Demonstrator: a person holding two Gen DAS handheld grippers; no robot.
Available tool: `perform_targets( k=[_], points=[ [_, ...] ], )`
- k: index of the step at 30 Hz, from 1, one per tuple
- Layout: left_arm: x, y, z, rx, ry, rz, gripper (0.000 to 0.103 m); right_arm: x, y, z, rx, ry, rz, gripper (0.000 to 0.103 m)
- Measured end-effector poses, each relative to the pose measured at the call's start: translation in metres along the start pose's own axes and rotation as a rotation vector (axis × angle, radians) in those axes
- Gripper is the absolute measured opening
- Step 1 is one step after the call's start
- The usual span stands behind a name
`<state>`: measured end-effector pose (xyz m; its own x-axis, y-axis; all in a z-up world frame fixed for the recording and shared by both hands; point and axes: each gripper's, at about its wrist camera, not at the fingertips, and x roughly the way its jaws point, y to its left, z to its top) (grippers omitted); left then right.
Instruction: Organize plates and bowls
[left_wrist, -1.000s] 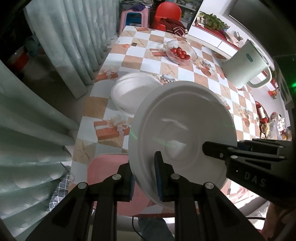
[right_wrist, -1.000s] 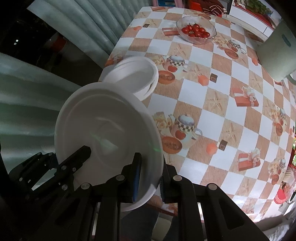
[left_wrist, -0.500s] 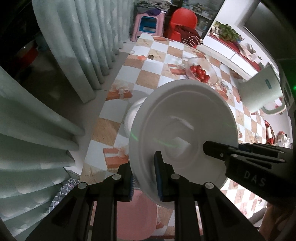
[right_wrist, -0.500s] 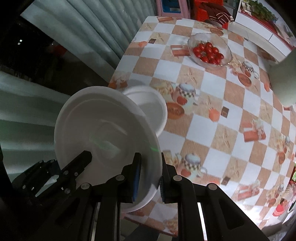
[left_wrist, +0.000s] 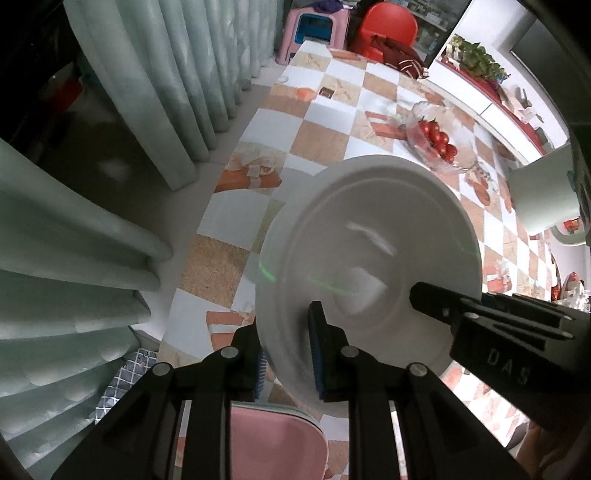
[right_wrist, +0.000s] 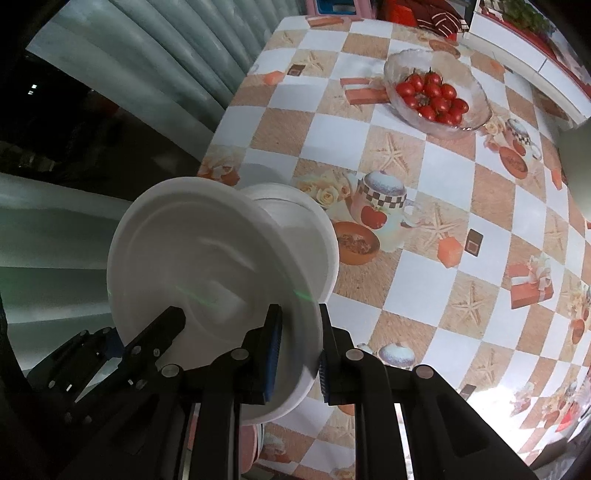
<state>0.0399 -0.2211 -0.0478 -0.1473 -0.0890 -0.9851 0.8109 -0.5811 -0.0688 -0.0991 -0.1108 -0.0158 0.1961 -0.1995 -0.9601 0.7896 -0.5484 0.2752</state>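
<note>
A white plate (left_wrist: 369, 254) is held tilted above the table's near left edge; it also shows in the right wrist view (right_wrist: 207, 266). My left gripper (left_wrist: 288, 354) is shut on its lower rim. My right gripper (right_wrist: 295, 354) is shut on the opposite rim, and its fingers (left_wrist: 480, 314) show across the plate in the left wrist view. A white bowl (right_wrist: 306, 229) sits on the table right behind the plate, mostly hidden by it.
The checkered tablecloth (right_wrist: 424, 258) carries a glass bowl of cherry tomatoes (right_wrist: 436, 96) and a pale jug (left_wrist: 543, 195) at the right. Curtains (left_wrist: 92, 221) hang at the left. A pink chair seat (left_wrist: 273, 439) is below the table edge.
Both grippers have carried the plate forward over the table towards the white bowl, which is now almost fully covered by the plate.
</note>
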Motion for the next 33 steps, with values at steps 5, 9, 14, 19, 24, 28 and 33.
perform_targets(
  k=[5,9,14,19,24,28,33],
  points=[
    [0.015,0.002,0.002,-0.002,0.019,0.003,0.022,0.015,-0.002,0.003,0.007,0.018,-0.008,0.019],
    [0.024,0.001,0.006,0.01,0.019,0.014,0.022,0.023,-0.003,0.005,0.014,0.021,-0.011,0.019],
    [0.034,0.003,0.013,0.008,0.033,0.006,0.022,0.031,-0.003,0.011,0.018,0.029,-0.02,0.019],
    [0.035,0.002,0.014,0.022,0.028,-0.003,0.022,0.033,-0.003,0.014,0.002,0.025,-0.031,0.02],
    [0.03,-0.003,0.018,0.047,-0.012,0.022,0.046,0.032,-0.001,0.015,-0.017,0.035,-0.06,0.034],
    [0.025,0.003,0.018,0.049,-0.043,0.108,0.077,0.029,-0.009,0.015,-0.021,0.02,-0.114,0.056],
    [0.019,0.018,0.017,0.003,-0.048,0.117,0.09,0.018,-0.029,0.011,0.023,0.0,-0.109,0.101]
  ],
)
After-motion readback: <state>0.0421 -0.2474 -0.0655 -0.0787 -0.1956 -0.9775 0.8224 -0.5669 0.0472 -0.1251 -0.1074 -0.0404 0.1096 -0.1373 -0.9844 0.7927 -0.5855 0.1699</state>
